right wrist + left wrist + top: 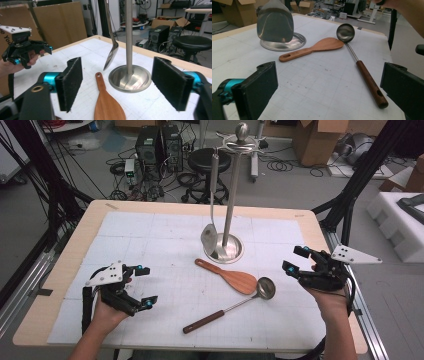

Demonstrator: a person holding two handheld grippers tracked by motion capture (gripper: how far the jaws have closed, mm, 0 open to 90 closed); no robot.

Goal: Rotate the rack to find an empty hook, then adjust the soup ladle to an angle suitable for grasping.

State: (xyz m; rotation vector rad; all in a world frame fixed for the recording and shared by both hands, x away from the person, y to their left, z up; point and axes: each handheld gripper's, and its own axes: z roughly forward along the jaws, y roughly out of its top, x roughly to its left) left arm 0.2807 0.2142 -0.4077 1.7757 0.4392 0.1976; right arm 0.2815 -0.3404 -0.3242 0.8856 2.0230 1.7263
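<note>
High view — flat wooden spatula (231, 276) touches round steel ladle (235, 304); claws apart.

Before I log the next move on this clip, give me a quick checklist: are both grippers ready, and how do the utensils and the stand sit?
1. Left gripper open and empty: ok.
2. Right gripper open and empty: ok.
3. Wooden spatula flat on the table, touched by neither gripper: ok.
4. Ladle flat, handle toward the person; whether its bowl touches the spatula's blade: cannot tell.
5. Stand upright, one metal spatula hanging from it: ok.
6. Free hooks on the stand's top: cannot tell.
</note>
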